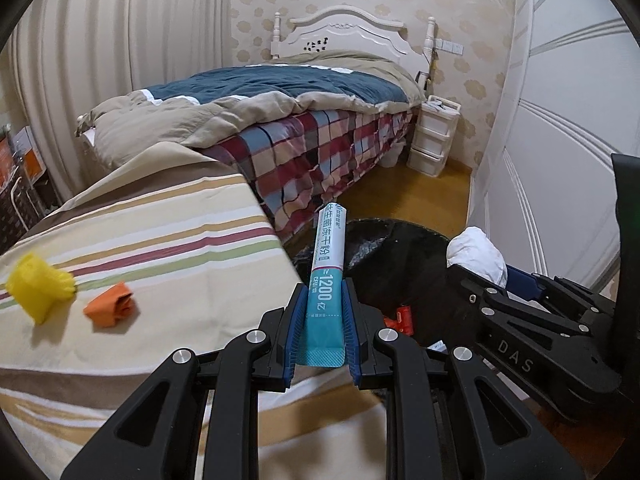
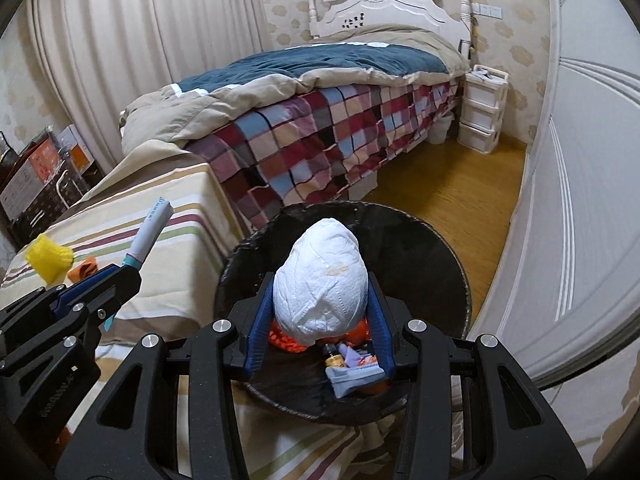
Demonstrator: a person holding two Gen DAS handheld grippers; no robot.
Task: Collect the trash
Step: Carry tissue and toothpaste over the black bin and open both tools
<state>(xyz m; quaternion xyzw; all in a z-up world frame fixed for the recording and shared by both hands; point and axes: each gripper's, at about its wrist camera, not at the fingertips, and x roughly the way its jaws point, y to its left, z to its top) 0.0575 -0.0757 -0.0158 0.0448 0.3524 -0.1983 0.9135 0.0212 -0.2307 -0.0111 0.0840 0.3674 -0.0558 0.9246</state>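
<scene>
Left wrist: left gripper (image 1: 324,332) clamps the teal packet (image 1: 327,276) by its lower end — light, thin, bendy; it stands beside the bin (image 1: 400,248)
Right wrist: right gripper (image 2: 320,320) squeezes the white tissue wad (image 2: 322,280) over the bin (image 2: 452,264) — soft, weightless

Both wrist fisheyes tilt down toward the far bed (image 1: 280,92), left one close above the striped table (image 1: 140,240), right one close over the black bin (image 2: 440,240), sharing bed, table, bin.
</scene>
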